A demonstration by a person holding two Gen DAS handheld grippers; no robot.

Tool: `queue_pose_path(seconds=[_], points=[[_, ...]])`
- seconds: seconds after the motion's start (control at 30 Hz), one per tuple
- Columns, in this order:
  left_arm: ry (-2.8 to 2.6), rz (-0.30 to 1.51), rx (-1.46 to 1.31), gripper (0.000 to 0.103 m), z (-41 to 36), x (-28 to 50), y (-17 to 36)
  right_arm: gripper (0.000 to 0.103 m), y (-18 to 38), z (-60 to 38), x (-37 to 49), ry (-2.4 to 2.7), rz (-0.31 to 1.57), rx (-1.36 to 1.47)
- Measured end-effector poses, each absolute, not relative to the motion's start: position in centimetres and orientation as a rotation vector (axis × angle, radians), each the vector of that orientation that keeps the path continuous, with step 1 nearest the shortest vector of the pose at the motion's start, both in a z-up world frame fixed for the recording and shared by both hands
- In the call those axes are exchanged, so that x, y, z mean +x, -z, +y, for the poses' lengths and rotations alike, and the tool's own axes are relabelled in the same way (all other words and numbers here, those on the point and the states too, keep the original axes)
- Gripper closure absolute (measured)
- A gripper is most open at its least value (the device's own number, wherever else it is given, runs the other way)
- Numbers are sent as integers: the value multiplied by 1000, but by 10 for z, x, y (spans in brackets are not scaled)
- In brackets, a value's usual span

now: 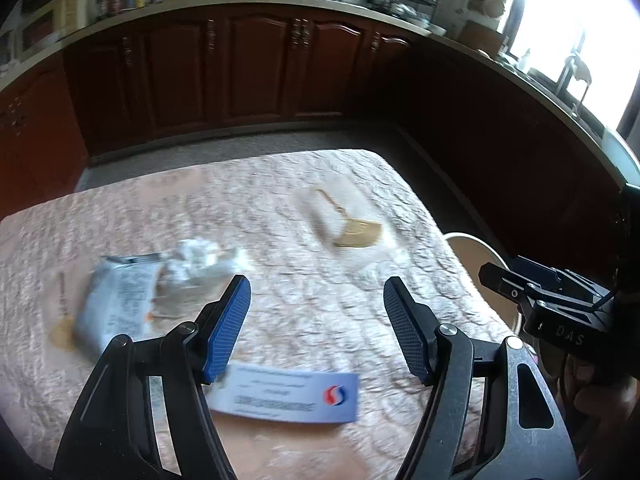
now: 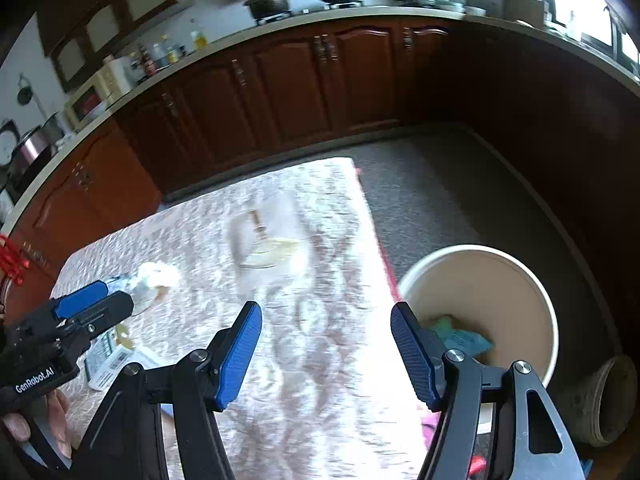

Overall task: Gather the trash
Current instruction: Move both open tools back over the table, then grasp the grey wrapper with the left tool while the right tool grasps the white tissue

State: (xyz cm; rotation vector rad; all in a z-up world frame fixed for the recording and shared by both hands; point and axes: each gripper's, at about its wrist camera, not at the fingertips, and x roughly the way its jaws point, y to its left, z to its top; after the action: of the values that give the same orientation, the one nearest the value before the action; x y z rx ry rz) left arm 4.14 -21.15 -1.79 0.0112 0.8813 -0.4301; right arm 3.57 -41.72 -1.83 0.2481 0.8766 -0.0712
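**Kitchen table, trash waiting**

Patterned tablecloth before dark cabinets. Left gripper released, empty, above white card; right gripper released, empty, beside bucket. Wrapper and crumpled tissue nearby. Seemingly between pickups; next, descend and clench on card.

Left gripper and right gripper: black linkage arms, silver pivot screws, blue textured finger pads. Housing markings: white "GenRobot.AI" on the left unit, "DAS" on the right.
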Motion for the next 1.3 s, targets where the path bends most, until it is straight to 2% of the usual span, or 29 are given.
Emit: queue_pose_path(seconds=[0.3,0.6,1.13,1.2,1.3], points=[[352,920,-63,35,-125,51,22,35,17,-361,56,-18,897,171],[265,1012,-128,35,-42,60,53,32,31,-316,80,-112,949,151],[303,1097,-94,34,-36,110,94,32,71,-251,148,-279,1048,169],[311,1112,-99,34,-34,120,99,27,75,-248,157,-289,1055,180],[338,1143,-96,34,-39,130,109,26,84,-240,171,-309,1072,203]])
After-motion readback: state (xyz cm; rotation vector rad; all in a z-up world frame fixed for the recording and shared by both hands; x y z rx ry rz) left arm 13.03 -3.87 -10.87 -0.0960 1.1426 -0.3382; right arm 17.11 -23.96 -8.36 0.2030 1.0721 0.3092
